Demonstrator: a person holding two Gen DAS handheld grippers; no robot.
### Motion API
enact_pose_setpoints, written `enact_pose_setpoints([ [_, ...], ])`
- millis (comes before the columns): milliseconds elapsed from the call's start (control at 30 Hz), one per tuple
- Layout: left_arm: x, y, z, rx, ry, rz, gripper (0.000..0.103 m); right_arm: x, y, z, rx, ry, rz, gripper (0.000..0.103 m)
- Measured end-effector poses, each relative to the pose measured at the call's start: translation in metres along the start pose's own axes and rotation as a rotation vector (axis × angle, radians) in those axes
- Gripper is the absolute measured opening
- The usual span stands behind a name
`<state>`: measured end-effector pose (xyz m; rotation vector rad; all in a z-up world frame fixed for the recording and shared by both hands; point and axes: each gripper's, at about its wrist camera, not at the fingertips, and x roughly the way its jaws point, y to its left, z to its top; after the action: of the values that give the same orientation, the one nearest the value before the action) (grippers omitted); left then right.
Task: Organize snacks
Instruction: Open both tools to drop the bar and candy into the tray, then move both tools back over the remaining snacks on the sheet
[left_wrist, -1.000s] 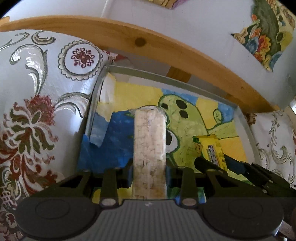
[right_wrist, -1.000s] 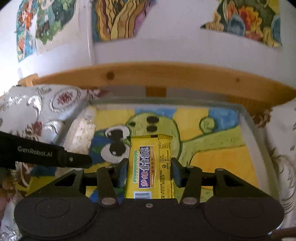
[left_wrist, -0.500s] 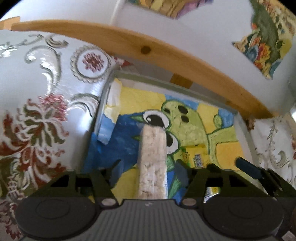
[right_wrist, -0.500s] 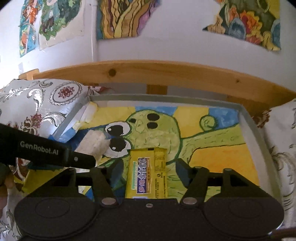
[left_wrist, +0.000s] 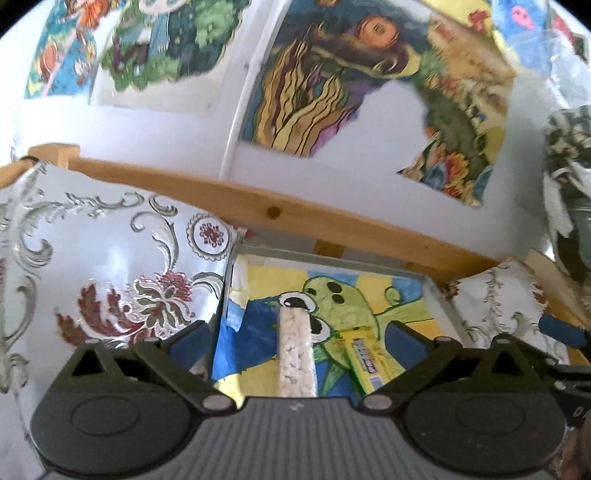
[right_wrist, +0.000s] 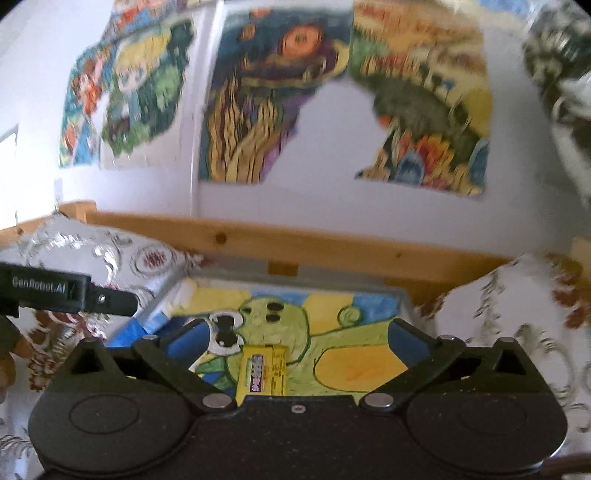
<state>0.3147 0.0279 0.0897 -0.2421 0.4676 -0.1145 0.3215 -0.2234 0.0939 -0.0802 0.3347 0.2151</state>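
Note:
A pale puffed-rice bar (left_wrist: 295, 354) and a yellow wrapped snack bar (left_wrist: 364, 362) lie side by side in a grey tray (left_wrist: 332, 257) lined with a painted green creature. My left gripper (left_wrist: 297, 339) is back from the rice bar, its jaws opening wide, and its pads touch nothing. My right gripper (right_wrist: 299, 338) hangs over the yellow snack bar (right_wrist: 264, 373) in the tray (right_wrist: 295, 282), its jaws also opening and clear of the wrapper. The left gripper (right_wrist: 74, 295) shows at the left of the right wrist view.
Flower-patterned cushions flank the tray on the left (left_wrist: 110, 277) and right (left_wrist: 498, 306). A wooden rail (left_wrist: 295, 218) runs behind the tray, below a white wall with torn paintings (left_wrist: 332, 92). A hand (right_wrist: 11, 354) shows at the left edge.
Both grippers let go of their snacks, opened wide and drew back and up. The rice bar and the yellow bar now lie in the tray, further away.

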Motion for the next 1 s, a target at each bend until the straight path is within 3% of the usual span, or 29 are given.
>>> enact_pose_setpoints([
  [467,-0.100,-0.012,-0.039,0.018,-0.085,0.012,0.103,-0.126,0.011,-0.004,0.027,-0.115,0.017,0.102],
  [767,-0.145,-0.008,-0.082,0.000,-0.073,0.035,0.103,-0.194,0.022,-0.036,0.017,-0.150,-0.002,0.102],
  [1000,-0.168,-0.002,-0.122,0.036,-0.027,0.061,0.103,-0.229,0.038,-0.077,-0.010,-0.109,-0.010,0.102],
])
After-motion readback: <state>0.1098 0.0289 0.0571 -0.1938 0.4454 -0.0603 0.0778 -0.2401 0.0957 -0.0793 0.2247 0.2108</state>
